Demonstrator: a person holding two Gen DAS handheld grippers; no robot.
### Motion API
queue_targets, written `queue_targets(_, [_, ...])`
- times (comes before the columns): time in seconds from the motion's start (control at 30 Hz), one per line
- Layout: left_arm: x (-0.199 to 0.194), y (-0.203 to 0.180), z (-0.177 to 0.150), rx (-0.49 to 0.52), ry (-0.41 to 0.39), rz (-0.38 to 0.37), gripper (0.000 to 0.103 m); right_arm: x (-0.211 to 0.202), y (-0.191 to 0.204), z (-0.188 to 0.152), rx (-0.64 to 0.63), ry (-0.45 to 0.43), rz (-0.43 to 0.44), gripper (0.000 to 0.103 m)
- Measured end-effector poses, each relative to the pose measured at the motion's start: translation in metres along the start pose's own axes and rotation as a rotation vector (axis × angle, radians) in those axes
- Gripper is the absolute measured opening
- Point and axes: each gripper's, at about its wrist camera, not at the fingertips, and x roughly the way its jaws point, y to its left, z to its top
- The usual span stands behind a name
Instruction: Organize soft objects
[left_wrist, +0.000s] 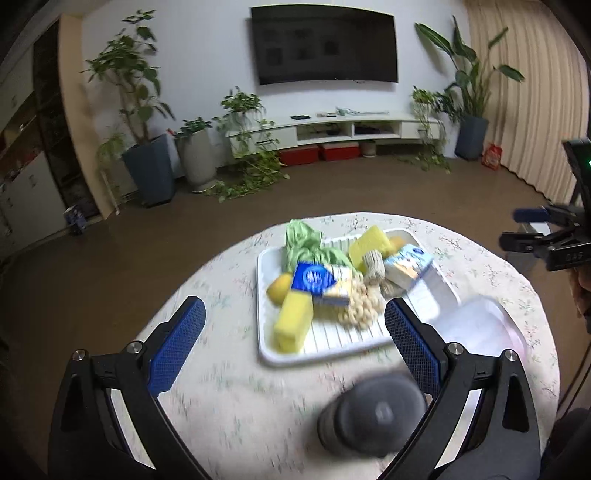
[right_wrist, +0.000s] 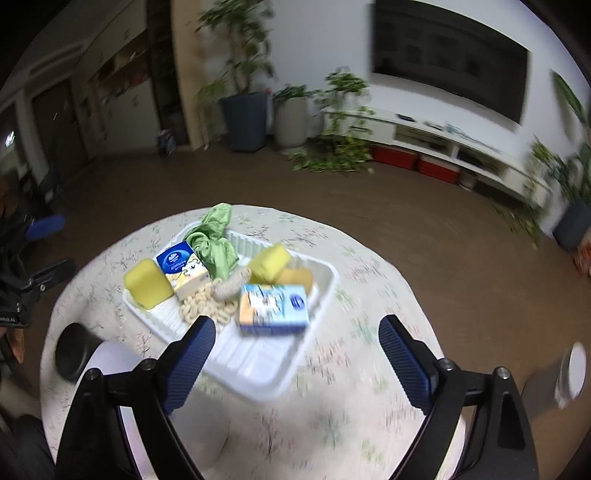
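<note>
Hovering above the round table (left_wrist: 229, 387) with its flowered cloth: left gripper (left_wrist: 295, 332), fingers spread wide, pinching nothing, blue pads (left_wrist: 177, 343) facing each other over the cloth just short of the white tray (left_wrist: 332, 350). Hovering likewise on the other side: right gripper (right_wrist: 297, 354), fingers also spread wide and holding nothing, its left pad (right_wrist: 190, 363) overlapping the tray's near edge in the right wrist view.

Lying piled in the tray (right_wrist: 258, 373), toward its far half:
- crumpled green cloth (left_wrist: 304, 245) at the tray's far corner, partly hanging over the rim;
- yellow sponge (left_wrist: 293, 325) at the tray's near left side, tilted against the pile;
- second yellow sponge (left_wrist: 369, 245) toward the tray's far right, beyond the pile;
- dark blue tissue pack (left_wrist: 323, 282) in the tray's middle, touching the green cloth;
- light blue tissue pack (left_wrist: 408, 267) at the tray's right side, tilted;
- cream knotted rope (left_wrist: 364, 308) in front of the dark blue pack, near the tray's middle;
- grey-beige woven roll (left_wrist: 373, 266) between the two packs;
- small yellow round thing (left_wrist: 279, 288) at the tray's left edge, too blurred to name.

Standing on the table, just near of the tray: a dark grey cylinder (left_wrist: 371, 413), blurred. Resting beside the tray's near right corner: a pale translucent lid or box (left_wrist: 484, 328), touching or overlapping the tray — cannot tell which.

Showing at the far right edge of the left wrist view: the right gripper again (left_wrist: 532, 225), well apart from the tray.
</note>
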Motion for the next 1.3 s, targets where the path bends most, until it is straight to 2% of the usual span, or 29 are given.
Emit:
queue_targets(0.1, [-0.023,-0.005,-0.028,-0.036,-0.012,0.018,0.099,-0.03,-0.006,-0.035,0.091,-0.044,-0.019,0.097])
queue_targets(0.23, [-0.043,-0.014,-0.065,-0.093,-0.015,0.012,0.099,-0.06,0.007,-0.085,0.142,-0.089,-0.026,0.103])
queue_targets(0.3, [-0.049,-0.016,-0.082,-0.127,-0.014,-0.015,0.103,-0.067,0.021,-0.114,0.148,-0.089,-0.006,0.103])
queue_targets(0.4, [-0.054,-0.021,-0.108,-0.171,0.002,-0.05,0.103,-0.072,0.043,-0.146,0.141,-0.089,-0.005,0.103])
queue_targets(0.57, [-0.055,-0.03,-0.136,-0.187,0.016,-0.062,0.103,-0.073,0.078,-0.191,0.141,-0.105,-0.017,0.103])
queue_targets(0.9, [-0.042,-0.039,-0.159,-0.177,-0.001,-0.004,0.103,-0.065,0.114,-0.215,0.121,-0.199,-0.102,0.103])
queue_targets(1.07, [-0.026,-0.047,-0.166,-0.144,0.024,0.073,0.103,-0.059,0.117,-0.216,0.122,-0.202,-0.124,0.103])
queue_targets(1.2, [-0.021,-0.041,-0.17,-0.192,0.023,0.078,0.103,-0.054,0.114,-0.216,0.135,-0.195,-0.148,0.103])
queue_targets(1.3, [-0.015,-0.037,-0.176,-0.232,0.062,0.084,0.103,-0.049,0.114,-0.217,0.137,-0.182,-0.166,0.103])
